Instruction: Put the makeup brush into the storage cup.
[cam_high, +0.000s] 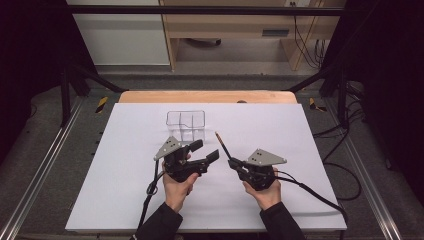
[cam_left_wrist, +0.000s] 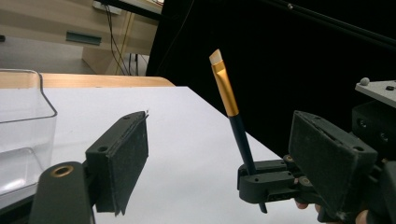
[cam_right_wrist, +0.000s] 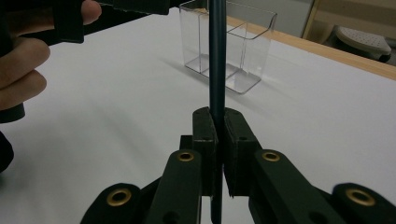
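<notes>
High view: my right gripper (cam_high: 234, 163) clamps the brush (cam_high: 223, 145) upright above the white table (cam_high: 300, 140), while my left gripper (cam_high: 206, 150), jaws apart, hangs near the clear organizer (cam_high: 186, 124).

In the right gripper view, the dark brush handle (cam_right_wrist: 217, 56) runs out past the top edge, so its bristles are cut off, and its lower end is hidden behind the right tongs (cam_right_wrist: 218, 135) clamped on it. In the left gripper view, the clear plastic organizer (cam_left_wrist: 21, 126) is cut by the left edge and partly hidden behind the left tongs (cam_left_wrist: 224, 158), while the lowest part of the brush disappears behind the other tongs' jaws. In the high view, the organizer's (cam_high: 186, 124) inner dividers are too faint to count, and both forearms leave the bottom edge.
</notes>
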